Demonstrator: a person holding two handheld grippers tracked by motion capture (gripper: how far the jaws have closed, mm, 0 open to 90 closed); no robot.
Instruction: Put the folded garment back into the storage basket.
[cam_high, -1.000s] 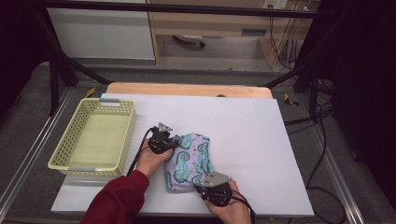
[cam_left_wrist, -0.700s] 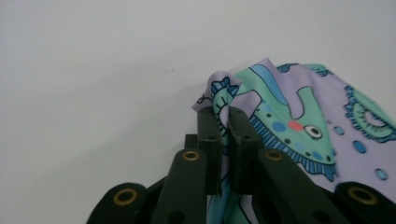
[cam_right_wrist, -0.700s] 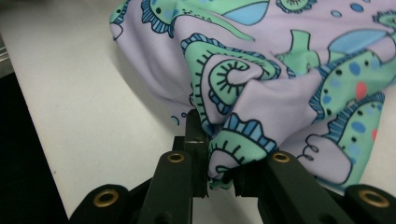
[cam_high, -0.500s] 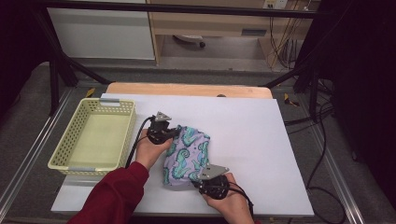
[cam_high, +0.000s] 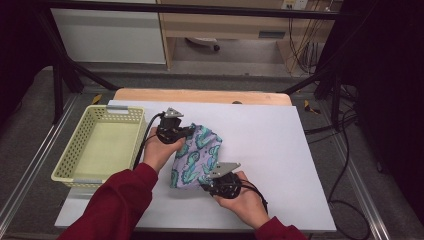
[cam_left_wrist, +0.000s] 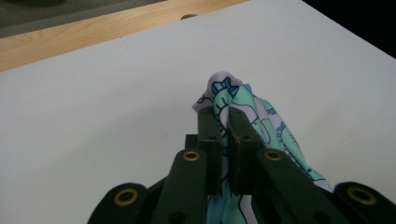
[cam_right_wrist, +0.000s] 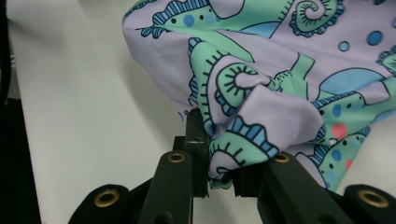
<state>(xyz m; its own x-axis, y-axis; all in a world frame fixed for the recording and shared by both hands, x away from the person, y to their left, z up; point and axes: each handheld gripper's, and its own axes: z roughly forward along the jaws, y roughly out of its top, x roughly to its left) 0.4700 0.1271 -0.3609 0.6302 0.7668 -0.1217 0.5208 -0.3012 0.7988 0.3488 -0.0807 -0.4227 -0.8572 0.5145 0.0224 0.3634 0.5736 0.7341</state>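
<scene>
in the high view the patterned cloth (cam_high: 194, 156) hangs stretched between the two grippers over the white table (cam_high: 280, 150), just right of the yellow basket (cam_high: 100, 150). its long axis runs from the left gripper (cam_high: 186, 132) at its far upper corner down toward the right gripper (cam_high: 206, 186) at its near lower edge, slanting a little toward the person.

the left gripper view adds the pinch itself: the jaws are clenched on a peaked fold of cloth (cam_left_wrist: 229, 100), which sticks up past the tips while the rest trails back to the right, with the wooden table edge (cam_left_wrist: 107, 28) beyond. the right gripper view shows the cloth (cam_right_wrist: 280, 79) up close, its seahorse-like print in green and blue on lilac, bunched and clamped between that gripper's jaws, the fabric spreading up and right.
</scene>
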